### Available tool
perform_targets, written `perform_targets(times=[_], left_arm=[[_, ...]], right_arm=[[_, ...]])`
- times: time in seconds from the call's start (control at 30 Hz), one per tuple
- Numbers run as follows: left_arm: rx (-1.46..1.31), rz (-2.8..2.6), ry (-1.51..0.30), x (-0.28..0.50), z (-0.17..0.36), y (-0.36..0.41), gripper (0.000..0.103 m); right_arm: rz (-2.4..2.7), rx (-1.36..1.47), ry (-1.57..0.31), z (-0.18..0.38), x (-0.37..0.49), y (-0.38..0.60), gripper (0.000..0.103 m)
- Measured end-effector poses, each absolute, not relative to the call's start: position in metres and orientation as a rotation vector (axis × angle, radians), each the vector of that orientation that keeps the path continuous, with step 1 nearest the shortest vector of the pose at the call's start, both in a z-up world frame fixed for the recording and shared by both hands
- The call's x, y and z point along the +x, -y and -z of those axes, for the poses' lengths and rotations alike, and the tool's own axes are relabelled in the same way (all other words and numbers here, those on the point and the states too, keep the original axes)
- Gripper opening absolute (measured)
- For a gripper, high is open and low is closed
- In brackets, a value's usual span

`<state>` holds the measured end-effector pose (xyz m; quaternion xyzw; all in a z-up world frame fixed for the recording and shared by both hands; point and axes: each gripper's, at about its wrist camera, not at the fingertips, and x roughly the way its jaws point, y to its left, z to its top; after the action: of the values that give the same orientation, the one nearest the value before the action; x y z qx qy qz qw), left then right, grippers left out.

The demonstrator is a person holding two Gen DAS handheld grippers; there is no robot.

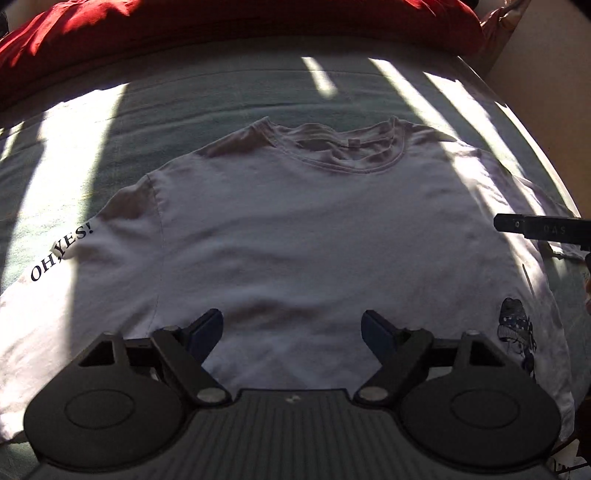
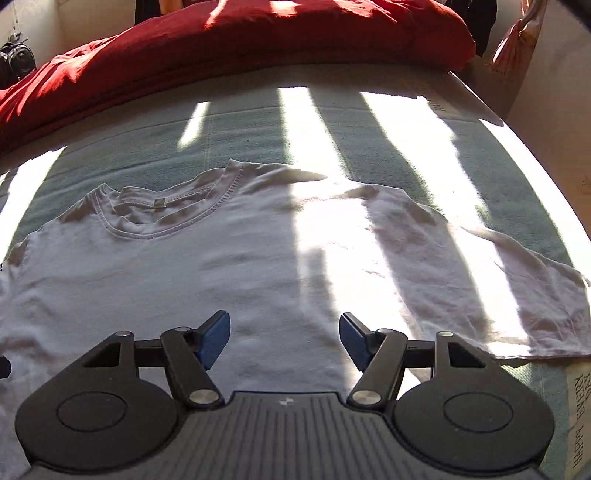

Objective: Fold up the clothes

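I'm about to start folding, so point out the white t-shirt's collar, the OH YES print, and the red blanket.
collar (image 1: 354, 162), left wrist view, front neckline seam.
OH YES print (image 1: 61, 254), left wrist view, middle of the lettering.
red blanket (image 2: 258, 40), right wrist view, its sunlit top.

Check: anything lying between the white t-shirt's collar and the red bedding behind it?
Nothing: just bare green bedsheet with sun stripes between the t-shirt collar and the red bedding. Both wrist views show it.

a pale green bed (image 2: 258, 122) carries a white t-shirt (image 2: 221, 266) spread flat and a red duvet (image 2: 258, 37) behind it
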<state>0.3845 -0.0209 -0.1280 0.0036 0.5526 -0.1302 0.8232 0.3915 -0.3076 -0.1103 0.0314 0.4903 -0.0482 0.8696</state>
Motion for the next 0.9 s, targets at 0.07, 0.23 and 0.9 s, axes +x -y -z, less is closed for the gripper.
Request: perform_targets(times=[0.07, 0.23, 0.9], left_arm=[[0.021, 0.287, -1.195, 0.388, 0.141, 0.037, 0.082], [0.074, 0.266, -1.225, 0.389, 0.161, 0.054, 0.087], [0.043, 0.194, -1.165, 0.419, 0.146, 0.099, 0.088]], right_arm=[[0.128, 0.074, -1.017, 0.115, 0.395, 0.329, 0.070], [0.162, 0.138, -1.035, 0.145, 0.400, 0.379, 0.072], [0.000, 0.278, -0.930, 0.166, 0.504, 0.417, 0.087]])
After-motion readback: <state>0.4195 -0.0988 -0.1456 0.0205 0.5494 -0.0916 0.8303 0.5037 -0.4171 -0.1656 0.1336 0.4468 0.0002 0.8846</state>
